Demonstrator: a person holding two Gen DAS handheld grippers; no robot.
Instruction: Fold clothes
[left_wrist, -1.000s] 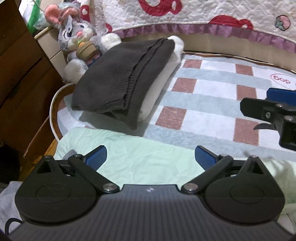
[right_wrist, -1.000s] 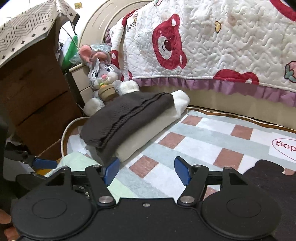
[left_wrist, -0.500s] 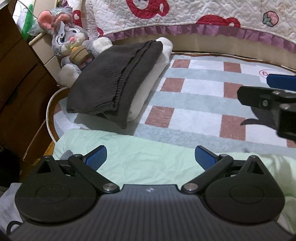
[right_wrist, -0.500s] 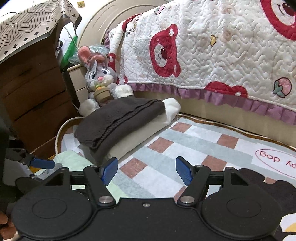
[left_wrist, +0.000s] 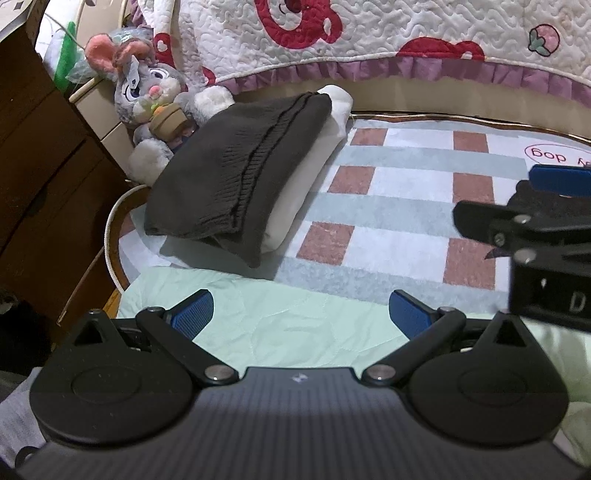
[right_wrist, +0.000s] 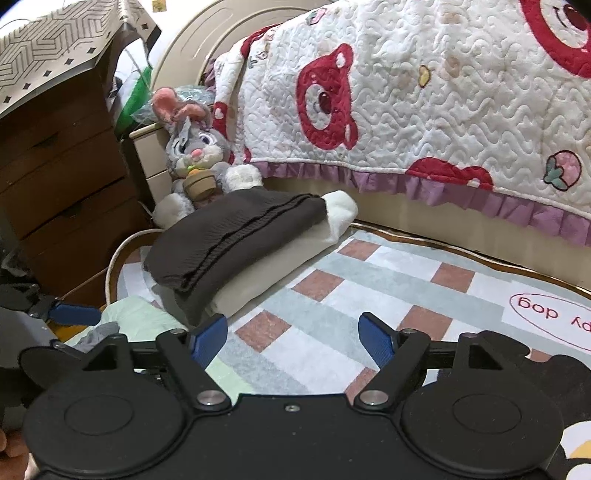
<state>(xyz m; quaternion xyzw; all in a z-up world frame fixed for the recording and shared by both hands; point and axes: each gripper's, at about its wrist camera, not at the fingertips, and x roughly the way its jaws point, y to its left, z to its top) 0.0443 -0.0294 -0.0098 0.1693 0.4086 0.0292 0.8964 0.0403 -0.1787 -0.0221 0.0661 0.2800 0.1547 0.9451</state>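
Mint-green garment (left_wrist: 280, 325) lay flat at six o'clock beneath left claw (left_wrist: 301, 314), spread wide, gripping nothing. Right claw (right_wrist: 293, 338) just widened, empty, over rug (right_wrist: 369, 280). Folded dark sweater (left_wrist: 240, 170) stacked at eleven o'clock. Next fold likely pending.

**Checked rug and what lies on it**

A rug (left_wrist: 402, 206) with brown and grey-blue checks covers the floor beside the bed. Near its far left corner lies a folded dark grey garment (left_wrist: 236, 173) stacked on a folded cream one (left_wrist: 306, 192). A pale green garment (left_wrist: 295, 321) is spread over the rug's near edge.
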